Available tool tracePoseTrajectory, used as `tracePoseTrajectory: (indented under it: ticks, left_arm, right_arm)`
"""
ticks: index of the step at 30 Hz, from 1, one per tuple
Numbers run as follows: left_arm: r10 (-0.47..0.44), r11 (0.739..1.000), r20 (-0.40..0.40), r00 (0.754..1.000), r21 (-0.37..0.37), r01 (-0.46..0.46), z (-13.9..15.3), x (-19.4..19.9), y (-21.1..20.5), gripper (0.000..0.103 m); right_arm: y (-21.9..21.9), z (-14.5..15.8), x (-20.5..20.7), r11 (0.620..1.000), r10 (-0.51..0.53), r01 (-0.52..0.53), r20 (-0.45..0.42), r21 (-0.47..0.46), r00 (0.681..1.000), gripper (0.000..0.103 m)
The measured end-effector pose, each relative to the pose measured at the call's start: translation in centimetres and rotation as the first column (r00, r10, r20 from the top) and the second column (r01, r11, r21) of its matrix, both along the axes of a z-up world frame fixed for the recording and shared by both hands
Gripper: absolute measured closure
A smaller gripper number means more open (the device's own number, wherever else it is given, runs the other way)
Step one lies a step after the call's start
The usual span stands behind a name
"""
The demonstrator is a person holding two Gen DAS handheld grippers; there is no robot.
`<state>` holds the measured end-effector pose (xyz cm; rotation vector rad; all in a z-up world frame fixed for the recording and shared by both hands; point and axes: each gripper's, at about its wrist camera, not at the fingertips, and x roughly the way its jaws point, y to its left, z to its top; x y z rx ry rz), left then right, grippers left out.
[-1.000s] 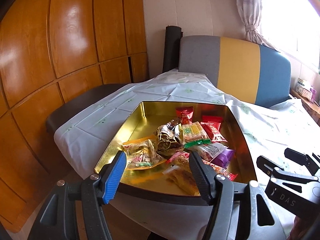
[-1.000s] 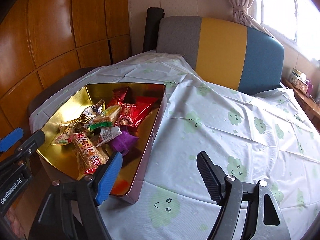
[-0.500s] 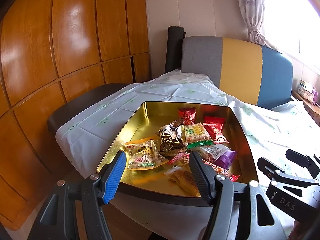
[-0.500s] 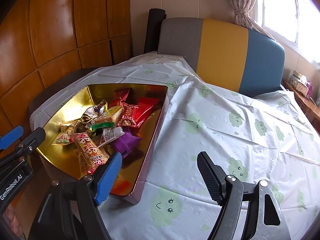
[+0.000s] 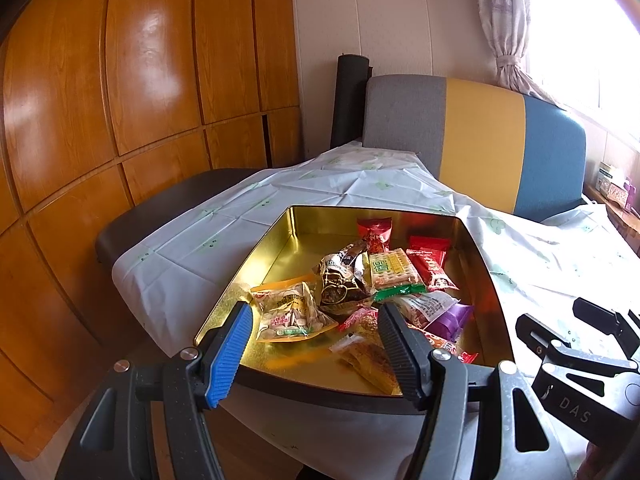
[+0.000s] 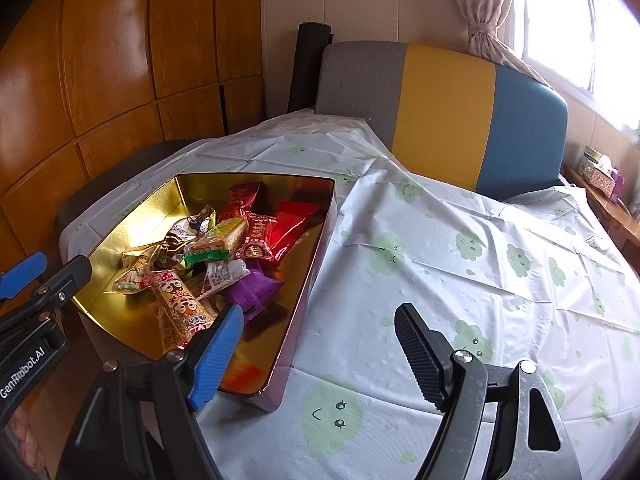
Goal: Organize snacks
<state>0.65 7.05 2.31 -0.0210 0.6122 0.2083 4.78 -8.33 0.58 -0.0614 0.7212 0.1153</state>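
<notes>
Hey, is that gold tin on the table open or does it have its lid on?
Open. The gold tin has no lid on it; its shiny inner walls and the loose snack packets inside show in both wrist views.

The tin (image 6: 308, 280) is mirror gold inside, its outer wall dark. In it: a yellow seed packet (image 5: 290, 312), a brown-and-gold wrapper (image 5: 340, 280), a cracker pack (image 5: 390, 270) edged green, red packets (image 5: 430, 264) and one purple (image 6: 250, 292). The bench cloth (image 6: 460, 280) is white with pale green smiling clouds. The sofa back (image 6: 444, 112) runs grey, yellow, blue — wall panels (image 5: 120, 80) glossy orange-brown. The left tongs (image 5: 312, 346) pair one blue pad with one black — likewise the right tongs (image 6: 320, 350).
</notes>
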Motion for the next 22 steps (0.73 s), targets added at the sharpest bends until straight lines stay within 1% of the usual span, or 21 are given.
tracePoseTrajectory:
  ticks: [11, 14, 20, 22]
  left_arm:
    - [-0.001, 1.000, -0.002, 1.000, 0.006, 0.001, 0.02, 0.02, -0.16, 0.037]
    - [-0.011, 1.000, -0.010, 1.000, 0.019, 0.011, 0.01, 0.10, -0.30, 0.037]
    - [-0.004, 1.000, 0.017, 1.000, 0.031, 0.004, 0.10, -0.30, -0.36, 0.037]
    - [-0.003, 1.000, 0.015, 1.000, 0.025, 0.003, 0.12, -0.22, -0.27, 0.037]
  right_arm:
    - [-0.05, 0.08, -0.10, 1.000, -0.003, 0.003, 0.007, -0.001, 1.000, 0.024]
    - [-0.06, 0.10, -0.10, 1.000, -0.003, 0.003, 0.008, -0.001, 1.000, 0.024]
    - [-0.18, 0.07, -0.10, 1.000, -0.007, 0.007, 0.009, -0.002, 1.000, 0.024]
    - [-0.33, 0.03, -0.04, 1.000, -0.010, 0.010, 0.005, -0.001, 1.000, 0.024]
